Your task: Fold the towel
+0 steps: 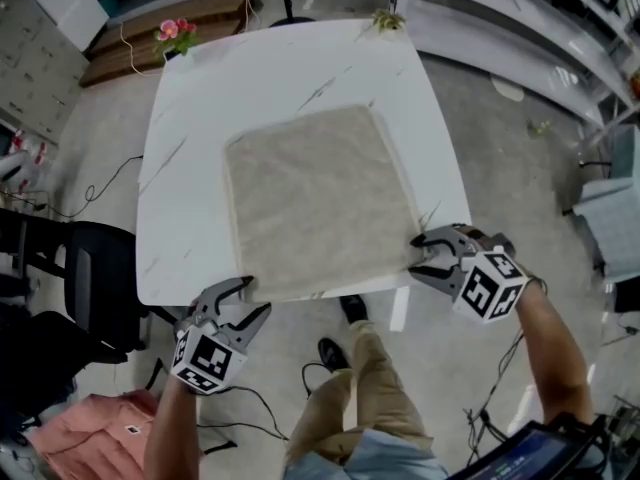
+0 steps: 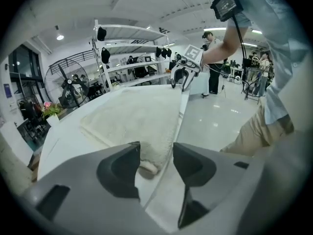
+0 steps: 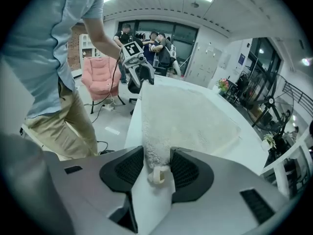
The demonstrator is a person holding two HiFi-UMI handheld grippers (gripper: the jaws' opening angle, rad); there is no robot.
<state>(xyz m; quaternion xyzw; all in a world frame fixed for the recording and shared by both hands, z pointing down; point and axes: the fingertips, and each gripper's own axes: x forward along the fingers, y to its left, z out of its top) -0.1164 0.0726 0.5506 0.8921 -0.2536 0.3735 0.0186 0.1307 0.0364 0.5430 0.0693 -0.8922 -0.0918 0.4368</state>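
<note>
A beige towel lies flat and spread out on the white marble-look table. My left gripper sits at the towel's near left corner, at the table's front edge. In the left gripper view its jaws stand apart with the towel corner lying loose between them. My right gripper is at the near right corner. Its jaws are open around that corner, where a small hanging loop shows. Neither pair of pads presses on the cloth.
A pot of pink flowers stands off the table's far left corner and a small plant at its far edge. A black chair and a pink armchair are at the left, with cables on the floor. Shelving runs along the right.
</note>
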